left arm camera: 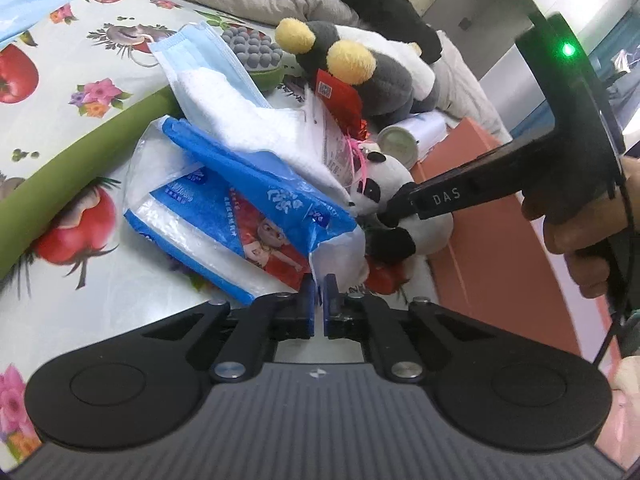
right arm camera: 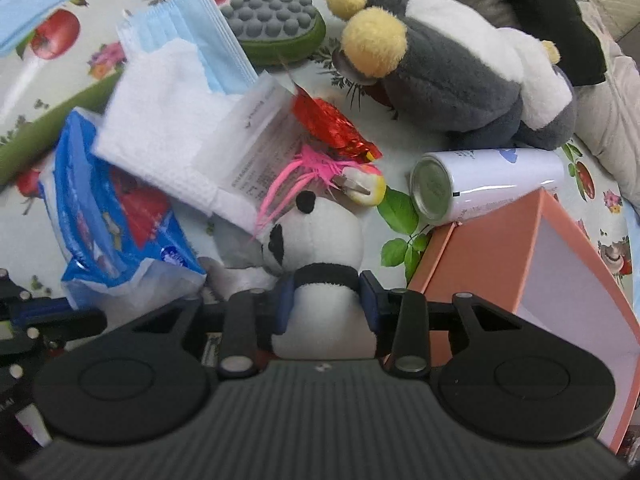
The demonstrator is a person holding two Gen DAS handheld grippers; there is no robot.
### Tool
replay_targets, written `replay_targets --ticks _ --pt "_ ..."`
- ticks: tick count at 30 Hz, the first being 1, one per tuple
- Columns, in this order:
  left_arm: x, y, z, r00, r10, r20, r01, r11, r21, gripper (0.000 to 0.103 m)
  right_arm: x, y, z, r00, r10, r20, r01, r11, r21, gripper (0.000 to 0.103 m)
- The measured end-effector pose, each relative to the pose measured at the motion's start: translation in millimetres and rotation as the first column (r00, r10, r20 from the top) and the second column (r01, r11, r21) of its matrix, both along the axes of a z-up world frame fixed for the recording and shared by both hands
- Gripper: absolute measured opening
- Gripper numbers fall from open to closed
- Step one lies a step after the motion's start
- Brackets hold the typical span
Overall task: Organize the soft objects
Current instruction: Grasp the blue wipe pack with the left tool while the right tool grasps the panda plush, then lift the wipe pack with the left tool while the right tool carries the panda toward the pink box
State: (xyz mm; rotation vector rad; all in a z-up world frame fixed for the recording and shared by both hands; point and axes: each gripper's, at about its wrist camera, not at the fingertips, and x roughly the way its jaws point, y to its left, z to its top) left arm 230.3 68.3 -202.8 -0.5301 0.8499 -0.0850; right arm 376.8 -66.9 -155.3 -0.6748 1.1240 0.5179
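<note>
The surface point(left arm camera: 60, 128), under a fruit-and-flower printed cloth, is crowded. At the right near edge stands an open salmon-pink box point(right arm camera: 480, 264), with a white can point(right arm camera: 488, 184) lying against its far corner. Far right lies a grey and white plush toy point(right arm camera: 452, 80) with yellow pom-poms. At the left sits a blue tissue pack point(left arm camera: 240, 216), a white cloth point(right arm camera: 160, 128) draped over it and blue face masks point(right arm camera: 200, 28) beyond. My right fingers point(right arm camera: 326, 304) are closed on the small panda plush point(right arm camera: 320, 240), their blue pads pressing its body just below the black collar, near the box. My left fingers point(left arm camera: 319, 304) are pinched shut on the loose plastic edge of the tissue pack, just left of the panda.
</note>
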Motion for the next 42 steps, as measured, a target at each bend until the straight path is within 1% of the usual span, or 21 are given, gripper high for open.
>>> replay_targets --ticks 4,7,14,17,21,23,26,30,31,33,34,35,37,40,41,42 --pt "-17 5 9 1.000 -0.006 0.012 0.006 1.000 -0.029 0.003 -16 -4 13 1.000 -0.024 -0.015 0.025 0.998 0.058 0.039" --pt "-33 7 17 1.000 -0.016 0.019 0.016 0.999 -0.029 0.003 -34 -6 20 0.999 -0.036 -0.024 0.038 0.995 0.096 0.039" --pt "-80 8 27 0.999 -0.049 0.012 0.050 0.998 -0.037 0.003 -80 -12 26 0.997 -0.069 -0.045 0.076 0.979 0.190 0.039" --pt "-100 8 29 0.998 -0.068 0.006 0.068 0.997 -0.038 0.003 -99 -15 26 0.994 -0.097 -0.056 0.108 0.966 0.236 0.039" --pt "-120 12 28 0.997 -0.078 -0.017 0.077 0.996 -0.038 0.003 -127 -22 22 0.988 -0.146 -0.045 0.153 0.941 0.303 0.039" --pt "-129 16 26 0.996 -0.080 -0.035 0.079 0.996 -0.048 0.003 -141 -26 15 0.981 -0.186 -0.045 0.191 0.923 0.335 0.039" --pt "-139 23 20 0.997 -0.048 -0.058 0.042 0.995 -0.092 0.004 -159 -32 2 0.968 -0.246 -0.058 0.249 0.896 0.368 0.039" --pt "-146 25 21 0.998 -0.020 -0.061 0.015 0.996 -0.089 0.004 -178 -35 -9 0.963 -0.267 -0.041 0.262 0.884 0.387 0.039" --pt "-147 25 21 0.998 -0.009 -0.067 0.003 0.996 -0.085 0.006 -180 -35 -10 0.961 -0.274 -0.037 0.267 0.880 0.392 0.040" --pt "-147 26 21 0.997 -0.001 -0.079 -0.006 0.996 -0.086 0.023 -183 -38 -13 0.957 -0.286 -0.039 0.277 0.870 0.409 0.040" --pt "-147 27 21 0.997 0.004 -0.082 -0.012 0.996 -0.092 0.040 -186 -40 -14 0.956 -0.291 -0.035 0.278 0.865 0.418 0.040" --pt "-148 28 22 0.996 0.014 -0.084 -0.023 0.994 -0.105 0.048 -188 -41 -14 0.955 -0.294 -0.030 0.278 0.860 0.428 0.041" --pt "-151 32 24 0.995 0.047 -0.087 -0.058 0.990 -0.127 0.049 -192 -43 -16 0.956 -0.293 -0.029 0.275 0.853 0.444 0.041" --pt "-155 33 28 0.993 0.093 -0.070 -0.102 0.985 -0.142 0.051 -197 -46 -18 0.955 -0.295 -0.018 0.269 0.844 0.463 0.043" --pt "-155 33 29 0.992 0.107 -0.072 -0.117 0.981 -0.153 0.051 -198 -48 -19 0.956 -0.293 -0.020 0.267 0.839 0.473 0.044" --pt "-155 33 29 0.989 0.123 -0.077 -0.134 0.978 -0.161 0.051 -199 -49 -19 0.957 -0.290 -0.019 0.263 0.835 0.483 0.049"
